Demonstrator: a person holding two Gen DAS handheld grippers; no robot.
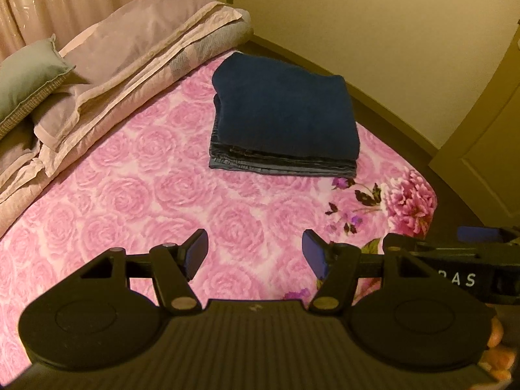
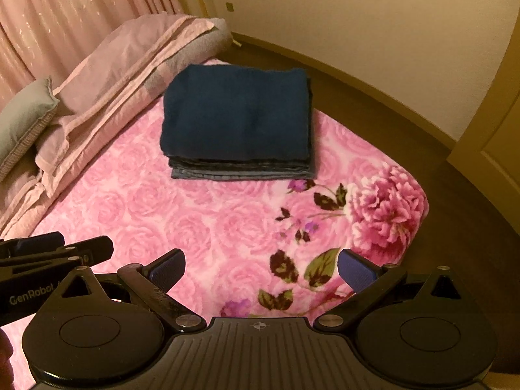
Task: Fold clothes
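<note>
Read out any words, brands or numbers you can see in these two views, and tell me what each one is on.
"GenRobot": white lettering on the body of the left hand-held gripper, seen at the left edge of the right wrist view; more text after it is hidden.
"AS": white letters on the right hand-held gripper body in the left wrist view; the rest is hidden.
No other text is readable.

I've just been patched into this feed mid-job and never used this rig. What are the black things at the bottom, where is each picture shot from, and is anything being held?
Each picture comes from a camera mounted on a hand-held tool, looking forward along its two blue-padded fingers. The left tool fills the bottom of the left wrist view; the right tool fills the bottom of the right wrist view. Each also shows at the edge of the other's picture. Both are open and hold nothing. Ahead, on the pink floral bedspread, lies a folded stack of dark blue clothes. Folded pink bedding and a grey-green cushion sit at the left.
</note>
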